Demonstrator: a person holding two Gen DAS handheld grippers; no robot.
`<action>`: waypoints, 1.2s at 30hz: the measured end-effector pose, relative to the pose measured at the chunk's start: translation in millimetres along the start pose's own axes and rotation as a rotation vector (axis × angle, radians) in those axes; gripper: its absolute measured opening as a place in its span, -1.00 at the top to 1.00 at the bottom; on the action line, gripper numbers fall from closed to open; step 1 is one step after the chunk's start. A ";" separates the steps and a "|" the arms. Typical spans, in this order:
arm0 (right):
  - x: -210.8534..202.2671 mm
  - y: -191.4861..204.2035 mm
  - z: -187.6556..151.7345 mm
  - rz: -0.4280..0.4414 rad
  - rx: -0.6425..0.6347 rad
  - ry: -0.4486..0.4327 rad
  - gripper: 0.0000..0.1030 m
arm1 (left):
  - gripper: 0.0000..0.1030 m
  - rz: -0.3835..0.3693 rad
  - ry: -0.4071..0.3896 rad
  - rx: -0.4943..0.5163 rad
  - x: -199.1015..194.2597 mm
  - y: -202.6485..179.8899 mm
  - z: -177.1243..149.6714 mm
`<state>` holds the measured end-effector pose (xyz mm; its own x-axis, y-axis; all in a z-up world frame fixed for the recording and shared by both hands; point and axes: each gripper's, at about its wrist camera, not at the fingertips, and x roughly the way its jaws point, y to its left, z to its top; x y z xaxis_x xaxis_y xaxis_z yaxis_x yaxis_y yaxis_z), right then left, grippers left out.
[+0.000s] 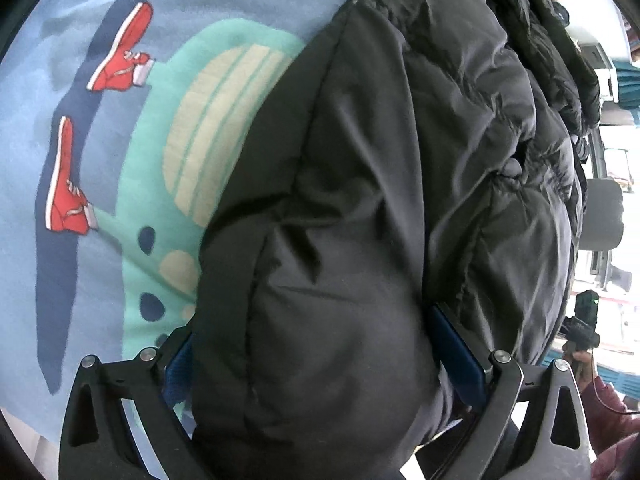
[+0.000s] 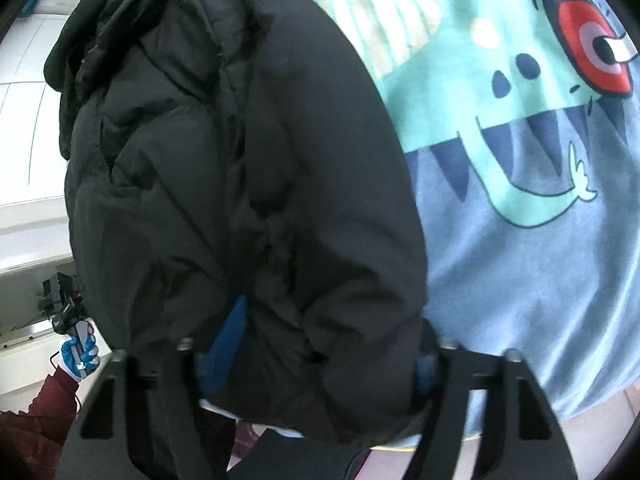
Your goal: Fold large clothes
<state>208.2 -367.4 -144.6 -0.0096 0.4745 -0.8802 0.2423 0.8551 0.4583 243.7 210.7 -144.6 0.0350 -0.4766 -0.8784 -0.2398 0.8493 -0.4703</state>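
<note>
Underneath, a blue dinosaur-print blanket (image 1: 80,128) supports the black puffer jacket (image 1: 360,200).

Matt black puffy jacket (image 1: 360,200), seemingly nylon; fleecy blanket (image 1: 80,280)

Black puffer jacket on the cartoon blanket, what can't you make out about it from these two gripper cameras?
- Left wrist view: the black puffer jacket bulges between the left gripper fingers, hiding their tips.
- Right wrist view: the jacket covers the right gripper the same way; only slivers of blue pad show.
- Both views: sleeves, zip and hem are not identifiable; the folds hide them and the picture edges cut them off.
- The blanket under the jacket is hidden.
</note>
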 end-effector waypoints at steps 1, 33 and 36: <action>0.2 4.4 1.5 0.000 -0.007 0.005 -0.02 | -0.88 -0.005 0.004 -0.002 1.1 -0.6 -0.8; -59.7 106.7 4.7 -0.025 -0.164 -0.114 0.82 | 0.75 -0.083 -0.038 0.078 -56.8 -97.0 -7.4; -76.4 113.8 13.0 -0.008 -0.166 -0.162 0.82 | 0.75 -0.131 -0.065 0.070 -78.0 -102.6 1.8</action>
<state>249.1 -309.0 -26.8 0.1480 0.4395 -0.8860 0.0799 0.8876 0.4537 267.3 161.2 -28.0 0.1252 -0.5706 -0.8116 -0.1608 0.7956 -0.5842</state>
